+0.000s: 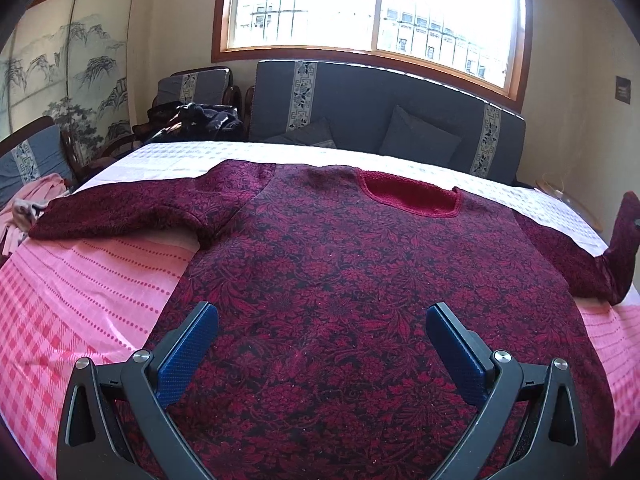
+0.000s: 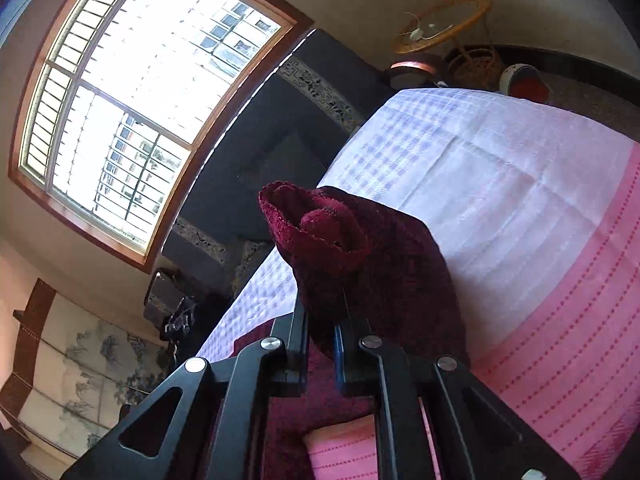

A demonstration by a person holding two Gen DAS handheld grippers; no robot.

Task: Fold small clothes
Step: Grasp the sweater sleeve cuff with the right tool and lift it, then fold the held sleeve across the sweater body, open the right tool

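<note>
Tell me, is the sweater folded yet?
Not yet. The sweater lies spread flat on the pink bedspread. The right gripper is shut on one sleeve cuff, lifting it. The left gripper hovers open. The other sleeve and body remain unfolded.

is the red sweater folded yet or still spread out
Mostly spread. The sweater lies flat on the bed cover, one sleeve out sideways; only the other sleeve's cuff is lifted, pinched in the right gripper.

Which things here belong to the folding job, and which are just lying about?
Part of the job:
- maroon sweater
- its raised sleeve
- right gripper, shut on that sleeve
- left gripper, open

Lying about:
- pink cloth
- dark clothes heap
- sofa cushions
- wicker side table
</note>
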